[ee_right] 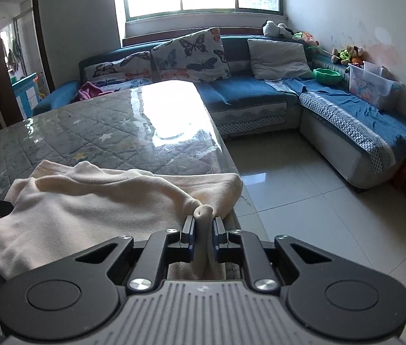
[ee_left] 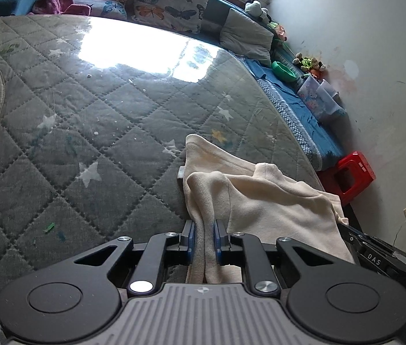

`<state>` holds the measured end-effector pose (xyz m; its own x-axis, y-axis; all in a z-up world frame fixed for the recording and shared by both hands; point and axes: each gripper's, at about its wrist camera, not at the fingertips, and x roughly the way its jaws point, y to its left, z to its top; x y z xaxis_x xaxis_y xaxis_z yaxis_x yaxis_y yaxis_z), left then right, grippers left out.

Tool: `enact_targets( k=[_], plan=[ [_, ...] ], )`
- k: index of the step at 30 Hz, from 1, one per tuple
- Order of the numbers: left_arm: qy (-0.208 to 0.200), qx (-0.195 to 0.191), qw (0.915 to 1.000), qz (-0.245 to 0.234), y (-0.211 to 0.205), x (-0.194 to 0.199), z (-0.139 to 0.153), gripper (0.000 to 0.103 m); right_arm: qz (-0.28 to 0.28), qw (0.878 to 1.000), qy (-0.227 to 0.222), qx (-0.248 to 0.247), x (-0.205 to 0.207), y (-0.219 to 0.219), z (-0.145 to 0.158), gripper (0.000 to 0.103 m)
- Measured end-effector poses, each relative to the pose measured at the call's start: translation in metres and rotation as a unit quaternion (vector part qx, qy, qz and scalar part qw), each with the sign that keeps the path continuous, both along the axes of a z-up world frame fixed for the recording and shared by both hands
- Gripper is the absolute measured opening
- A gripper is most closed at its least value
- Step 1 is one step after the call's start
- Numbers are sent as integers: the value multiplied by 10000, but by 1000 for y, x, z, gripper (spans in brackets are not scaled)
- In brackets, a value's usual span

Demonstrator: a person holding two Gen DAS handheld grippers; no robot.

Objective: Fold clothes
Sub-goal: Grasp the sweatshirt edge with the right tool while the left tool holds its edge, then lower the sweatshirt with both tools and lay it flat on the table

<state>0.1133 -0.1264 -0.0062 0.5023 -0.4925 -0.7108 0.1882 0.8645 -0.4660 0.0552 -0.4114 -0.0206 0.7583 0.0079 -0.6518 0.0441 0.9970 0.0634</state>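
Both grippers are clamped on the same piece of clothing right now: the left gripper has its blue pads pinched tight on a bunched fold of the cream garment, and the right gripper is squeezing a rolled-up nub of the same cream cloth at the other end. From where I'm standing the garment sits at the near corner of the quilted table, the grey one with the stars and a shiny clear cover, partly draped over the edge closest to the person. The bit that matters for whatever comes next: the cloth runs sideways between the two grippers, so its long axis goes roughly left to right along the near edge, and the bulk of it lies ahead of and between the tongs, stretching away toward the open middle of the table. In the left wrist view the fabric spreads off to the right; in the right wrist view it spreads off to the left, so each hand has one end and neither is really closer to the middle. I can't tell if it's a shirt or a sweater, too crumpled. My guess is they'll need to lay it out flat away from the edge before any actual fold happens.
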Motion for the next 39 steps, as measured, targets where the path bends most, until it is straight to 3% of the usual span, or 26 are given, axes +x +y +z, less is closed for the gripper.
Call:
enact_targets(
  k=[14,19,25,30,39],
  plan=[
    [47,-142,9999,-69,15,-11,7,16,75,9999,60,-74,-15,4,9,14],
    [-349,-103,9993,-57,17,-10,29,16,134,9997,-184,-91,-18,10,26,15],
    [-439,-229,9982,-343,-4,-6,35,16,533,9981,-302,1,-3,33,37,15],
    [-346,-267,9973,-590,-28,1,26,16,725,9972,-174,0,16,49,26,15],
    [-363,63,9955,-877,-59,21,11,16,586,9982,-107,-71,35,51,11,16]
  ],
)
